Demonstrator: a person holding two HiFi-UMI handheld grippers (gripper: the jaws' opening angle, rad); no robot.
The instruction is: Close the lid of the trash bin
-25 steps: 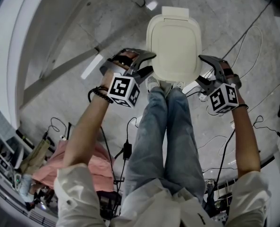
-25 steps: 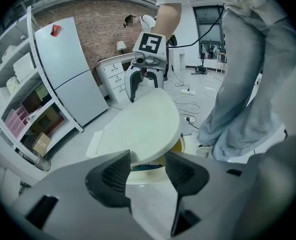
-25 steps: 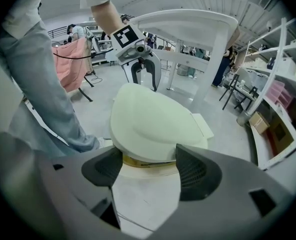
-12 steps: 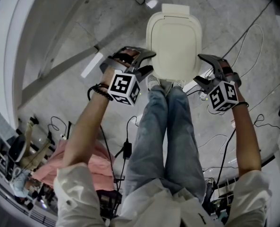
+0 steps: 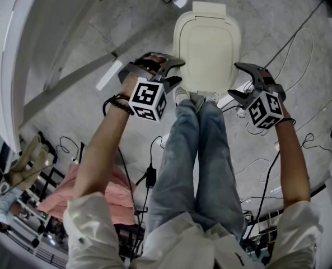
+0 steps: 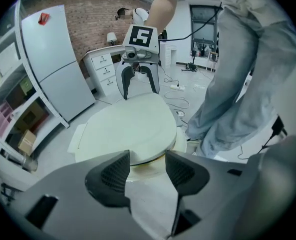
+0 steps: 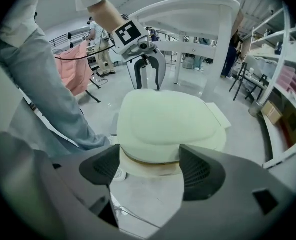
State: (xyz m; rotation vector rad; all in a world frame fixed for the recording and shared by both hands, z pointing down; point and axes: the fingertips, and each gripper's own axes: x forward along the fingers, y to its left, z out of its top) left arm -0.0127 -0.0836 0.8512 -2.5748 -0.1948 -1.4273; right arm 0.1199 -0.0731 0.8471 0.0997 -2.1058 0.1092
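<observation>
In the head view we are looking steeply down at the bin (image 5: 206,43). It is standing on the floor (image 5: 255,15), right in front of our shoes (image 5: 181,96), and its lid (image 5: 207,49) is lying flat on top. We are holding the left gripper (image 5: 179,73) just beside the bin's left edge and the right gripper (image 5: 234,79) just beside its right edge. Both are pointing in toward it. Our legs (image 5: 199,150) are running down the middle, between the two arms.

In the left gripper view we are looking along the left gripper (image 6: 148,161). Its jaws are standing moderately apart with nothing pressed between the pads. The lid (image 6: 128,126) is showing through the gap just beyond the tips, and we cannot tell whether they are touching it. The right gripper (image 6: 140,91) is hanging at the bin's far side. Our legs (image 6: 237,84) are rising on the right, and a grey cabinet (image 6: 53,79) is standing on the left.

In the right gripper view the right gripper (image 7: 150,164) is standing fairly wide, and its jaws have just been opening. They are gripping nothing; the front of the lid (image 7: 167,121) is sitting just past the gap between the pads. The left gripper (image 7: 148,84) is poised at the bin's far edge. A pink cloth (image 7: 78,64) is hanging behind it on the left.
</observation>
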